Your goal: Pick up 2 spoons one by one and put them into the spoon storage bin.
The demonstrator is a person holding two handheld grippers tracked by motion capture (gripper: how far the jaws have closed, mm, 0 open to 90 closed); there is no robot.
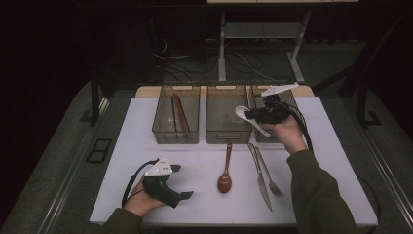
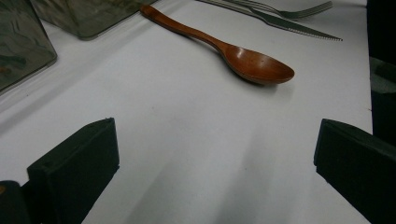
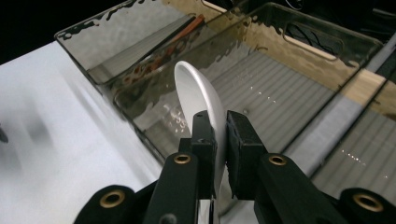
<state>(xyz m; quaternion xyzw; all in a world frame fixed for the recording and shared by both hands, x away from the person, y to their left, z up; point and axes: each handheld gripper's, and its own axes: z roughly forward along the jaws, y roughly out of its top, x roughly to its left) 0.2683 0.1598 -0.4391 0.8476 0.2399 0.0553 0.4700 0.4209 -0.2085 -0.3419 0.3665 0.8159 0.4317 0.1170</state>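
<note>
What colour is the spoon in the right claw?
White; the spoon shows best in the right gripper view, clamped by the right claw.

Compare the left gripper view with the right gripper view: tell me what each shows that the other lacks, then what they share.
Left gripper view alone: the wooden spoon, the knife and the fork lying on the table, seen between the left gripper's wide-open jaws.

Right gripper view alone: the white spoon clamped in the right gripper, held over the middle bin.

Both: the white table top and clear bins at its far side.
</note>
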